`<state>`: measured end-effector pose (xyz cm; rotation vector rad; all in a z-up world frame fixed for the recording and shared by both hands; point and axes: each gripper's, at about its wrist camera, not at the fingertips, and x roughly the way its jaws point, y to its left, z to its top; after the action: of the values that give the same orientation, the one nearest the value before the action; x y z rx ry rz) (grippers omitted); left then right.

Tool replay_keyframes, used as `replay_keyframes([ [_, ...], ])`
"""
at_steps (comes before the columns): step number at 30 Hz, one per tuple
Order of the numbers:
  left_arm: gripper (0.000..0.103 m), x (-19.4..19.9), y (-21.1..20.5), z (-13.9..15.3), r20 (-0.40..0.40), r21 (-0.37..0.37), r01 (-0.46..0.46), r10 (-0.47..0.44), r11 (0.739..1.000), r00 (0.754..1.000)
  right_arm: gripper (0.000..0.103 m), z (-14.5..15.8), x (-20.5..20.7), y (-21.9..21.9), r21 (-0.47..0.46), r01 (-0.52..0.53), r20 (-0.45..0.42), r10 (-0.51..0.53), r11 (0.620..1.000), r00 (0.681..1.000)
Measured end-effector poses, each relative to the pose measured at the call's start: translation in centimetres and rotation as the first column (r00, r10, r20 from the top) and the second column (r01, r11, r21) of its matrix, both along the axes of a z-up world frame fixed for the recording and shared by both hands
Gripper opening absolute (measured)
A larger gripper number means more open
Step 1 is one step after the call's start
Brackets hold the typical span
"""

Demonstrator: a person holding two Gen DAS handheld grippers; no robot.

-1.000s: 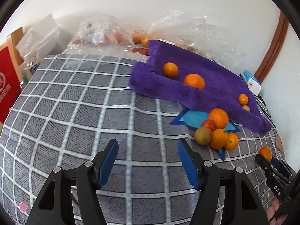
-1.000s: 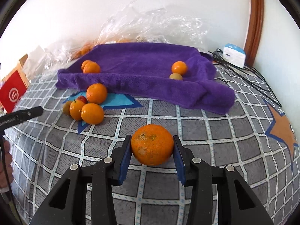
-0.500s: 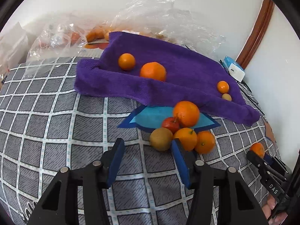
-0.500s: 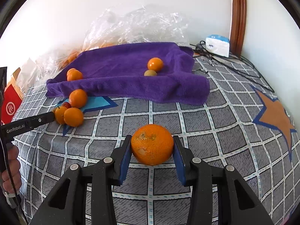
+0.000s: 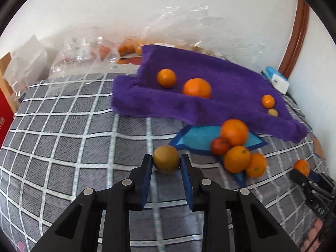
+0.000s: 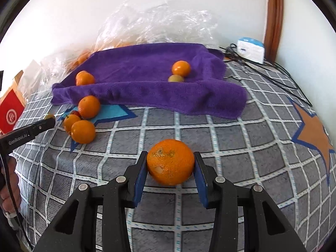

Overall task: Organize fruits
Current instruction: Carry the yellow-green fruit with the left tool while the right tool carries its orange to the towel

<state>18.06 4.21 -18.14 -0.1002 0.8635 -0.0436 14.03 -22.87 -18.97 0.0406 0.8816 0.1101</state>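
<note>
A white wall backs a bed spread with a grey checked cover (image 5: pixel 63 138), crinkled clear plastic bags (image 6: pixel 159 21) piled along its far edge. A purple towel (image 5: pixel 210 96) lies across the far half, its near edge rolled up into a ridge — apparently to stop round fruit from rolling off. Four pieces rest on it: two oranges at the left, a small orange and a pale green fruit at the right.

The left tongs (image 5: pixel 166 163) have closed narrow on a brown-green fruit (image 5: pixel 166 158), both blue pads against its sides; it sits on the cover just left of a loose cluster (image 5: pixel 237 147) (three oranges and one small red fruit) lying on a blue star print. That odd-coloured fruit was likely picked first to separate it from the oranges.

The right tongs (image 6: pixel 170 163) hold a large orange (image 6: pixel 170 161) at about mid-width, pads on both sides, low over the cover near the towel's front — probably waiting its turn to go onto the towel.
</note>
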Motion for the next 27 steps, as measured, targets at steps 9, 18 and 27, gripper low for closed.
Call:
replay_keyframes([
  [9,0.029,0.6,1.1,-0.6,0.01,-0.096,-0.008,0.009,0.995,1.0,0.042,-0.5,0.2,0.7,-0.02,-0.027,-0.018,0.026,0.999,0.999],
  [18,0.026,-0.5,2.2,0.1,0.1,-0.163,-0.031,0.048,0.986,0.994,0.042,-0.3,-0.2,1.4,-0.033,-0.065,0.008,0.066,0.997,0.998],
  [27,0.026,-1.4,2.2,1.1,0.177,-0.168,-0.031,0.061,0.985,0.982,0.042,0.0,-0.6,1.2,-0.022,-0.055,0.036,0.056,0.998,0.998],
])
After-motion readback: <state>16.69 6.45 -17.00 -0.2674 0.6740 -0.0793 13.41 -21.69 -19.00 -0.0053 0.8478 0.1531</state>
